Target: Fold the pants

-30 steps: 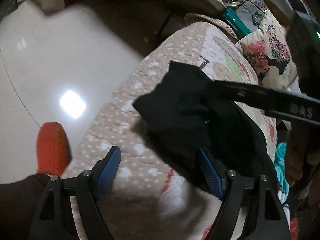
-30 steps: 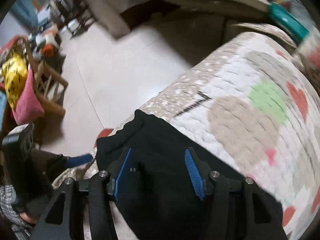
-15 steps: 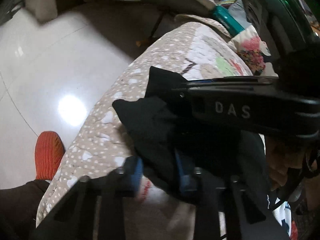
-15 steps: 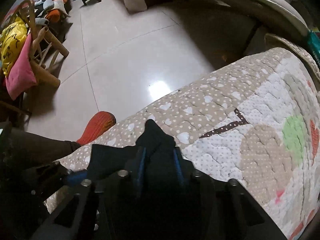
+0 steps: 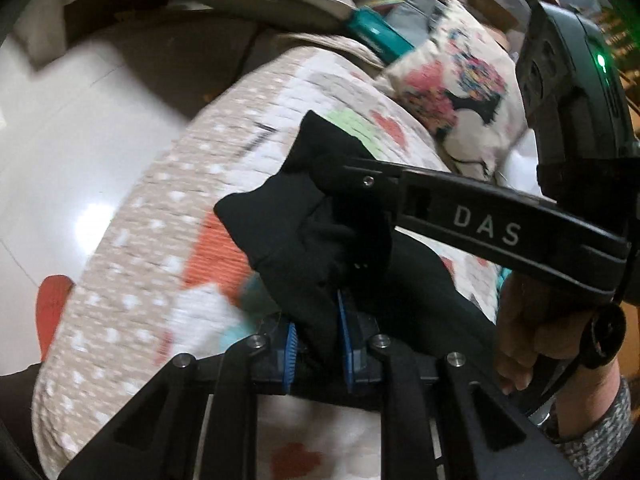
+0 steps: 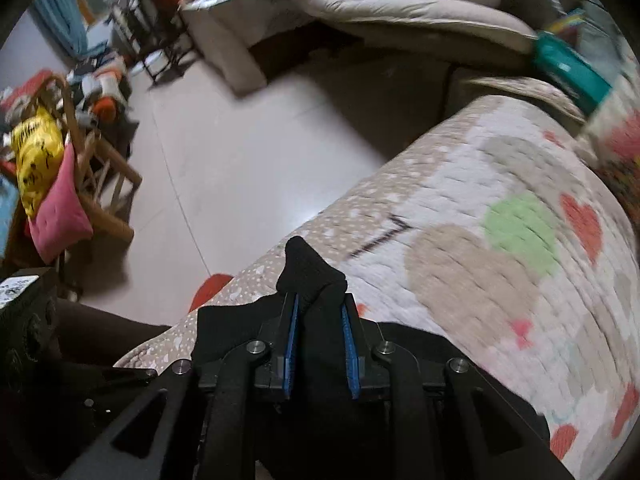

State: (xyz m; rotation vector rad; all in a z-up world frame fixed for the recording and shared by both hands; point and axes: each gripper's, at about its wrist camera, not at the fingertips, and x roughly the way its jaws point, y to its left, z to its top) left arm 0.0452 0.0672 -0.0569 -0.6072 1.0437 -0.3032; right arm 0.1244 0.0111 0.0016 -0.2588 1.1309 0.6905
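Grippers both tipped down over heart-patterned quilted blanket [image 6: 500,280]. Left gripper [image 5: 318,338] and right gripper [image 6: 320,342] each pinch tight on black soft pants [image 5: 304,232], edge bunched up.

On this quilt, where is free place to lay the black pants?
Free: the quilt middle, around the green heart, between the floor-side dotted edge and the patterned pillow. Crowded: the near end, where both claws pinch the pants.
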